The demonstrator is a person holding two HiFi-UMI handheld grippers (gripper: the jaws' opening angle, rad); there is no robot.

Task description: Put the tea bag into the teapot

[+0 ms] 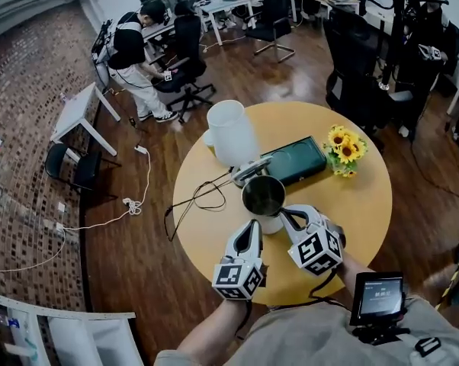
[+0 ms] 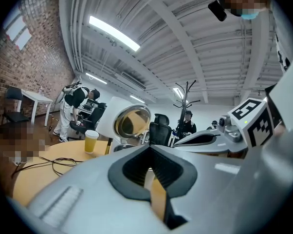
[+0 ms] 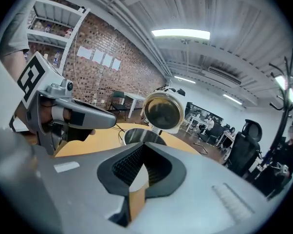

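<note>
The teapot [image 1: 264,197] is a steel-lined pot with a white outside. It stands in the middle of the round table with its hinged lid [image 1: 248,172] tipped open. Just short of it, both grippers point at it side by side. My left gripper [image 1: 251,227] has its jaws together, and so does my right gripper [image 1: 287,215]. In the left gripper view the lid [image 2: 132,122] and pot mouth [image 2: 121,148] lie straight ahead. The right gripper view shows the pot mouth [image 3: 141,136] just beyond the pads. I see no tea bag in any view. Only a pale sliver shows between each pair of pads.
A tall white jug [image 1: 231,132] stands behind the pot with a paper cup [image 2: 90,141] beside it. A dark green tray [image 1: 294,161] and sunflowers [image 1: 344,149] sit at the right. A black cable [image 1: 199,197] trails off the yellow table's [image 1: 367,212] left edge.
</note>
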